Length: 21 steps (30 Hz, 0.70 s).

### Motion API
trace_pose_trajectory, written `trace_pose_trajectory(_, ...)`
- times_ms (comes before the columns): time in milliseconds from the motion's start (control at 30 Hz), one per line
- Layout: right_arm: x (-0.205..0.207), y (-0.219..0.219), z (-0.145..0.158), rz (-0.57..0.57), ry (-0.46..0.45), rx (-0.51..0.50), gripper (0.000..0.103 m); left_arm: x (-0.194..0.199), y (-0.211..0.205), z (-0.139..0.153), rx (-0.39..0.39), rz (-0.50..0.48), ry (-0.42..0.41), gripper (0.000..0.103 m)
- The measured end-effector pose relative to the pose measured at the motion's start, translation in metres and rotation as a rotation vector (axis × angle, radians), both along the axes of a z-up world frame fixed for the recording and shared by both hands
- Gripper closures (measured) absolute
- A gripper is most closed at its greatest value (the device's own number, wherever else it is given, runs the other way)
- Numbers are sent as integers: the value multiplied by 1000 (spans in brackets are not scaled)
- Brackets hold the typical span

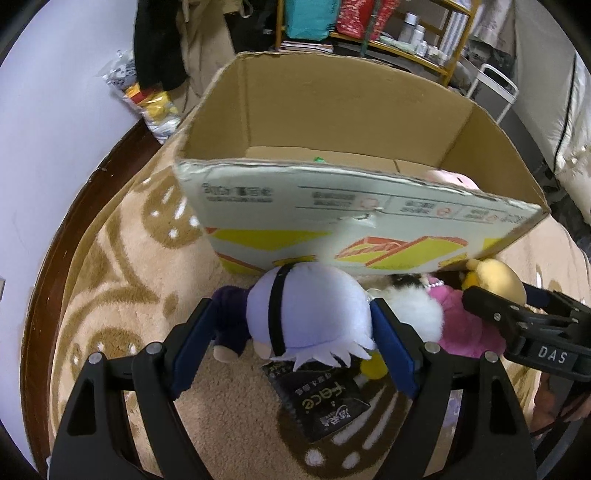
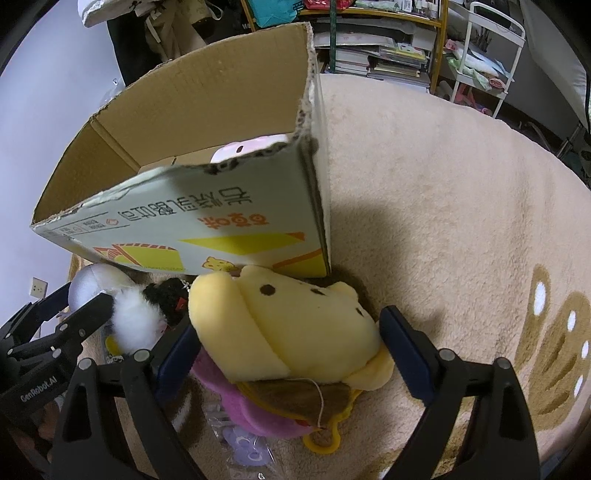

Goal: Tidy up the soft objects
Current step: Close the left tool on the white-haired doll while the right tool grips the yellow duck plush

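Note:
A plush doll (image 1: 314, 314) with a pale lavender head, black band and purple body sits between the blue pads of my left gripper (image 1: 291, 302), which is shut on its head. Beside it lie a white fluffy plush (image 1: 413, 317) and a pink plush (image 1: 465, 325). My right gripper (image 2: 290, 317) is shut on a yellow bear plush (image 2: 288, 332); both pads touch its sides. Just behind the toys stands an open cardboard box (image 1: 332, 229), with a pink plush (image 2: 251, 146) inside at its near right corner. The left gripper (image 2: 86, 293) also shows in the right wrist view.
A black packet (image 1: 317, 398) lies on the beige patterned carpet (image 2: 443, 240) under the doll. A clear plastic packet (image 2: 243, 446) lies below the yellow plush. A yellow shelf (image 1: 406, 33), a white cart (image 2: 491, 55) and bags (image 1: 151, 99) stand beyond the box.

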State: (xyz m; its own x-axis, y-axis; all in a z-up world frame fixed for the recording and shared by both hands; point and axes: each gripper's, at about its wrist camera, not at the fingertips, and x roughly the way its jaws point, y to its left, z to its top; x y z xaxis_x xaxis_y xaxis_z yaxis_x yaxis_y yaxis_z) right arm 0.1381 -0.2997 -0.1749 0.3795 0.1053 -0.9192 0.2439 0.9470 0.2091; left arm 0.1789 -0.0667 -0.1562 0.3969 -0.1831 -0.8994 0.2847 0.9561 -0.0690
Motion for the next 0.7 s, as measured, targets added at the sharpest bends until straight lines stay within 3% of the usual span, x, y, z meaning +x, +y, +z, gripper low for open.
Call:
trace_pose_trajectory(200,-2,0,1,5,1,3,6,-1,2,-1,-8,6,5,21)
trace_pose_trajectory(300,-1,-2,0,9,0,11,9,-3,-4,-2,28,4,-5,31)
trace_pose_trajectory(333,-1,-2,0,11,0,11,9,-6,-7,-3,44,4,-3,41)
trace_pose_trajectory(467,0,-2,-1,12,0,13,9,-12,-14,-4,67,-15,-15,42)
trace_pose_trajectory(700,0,1,-1,12,-1,12,9,-10,-7,-1,31,6,-2,43)
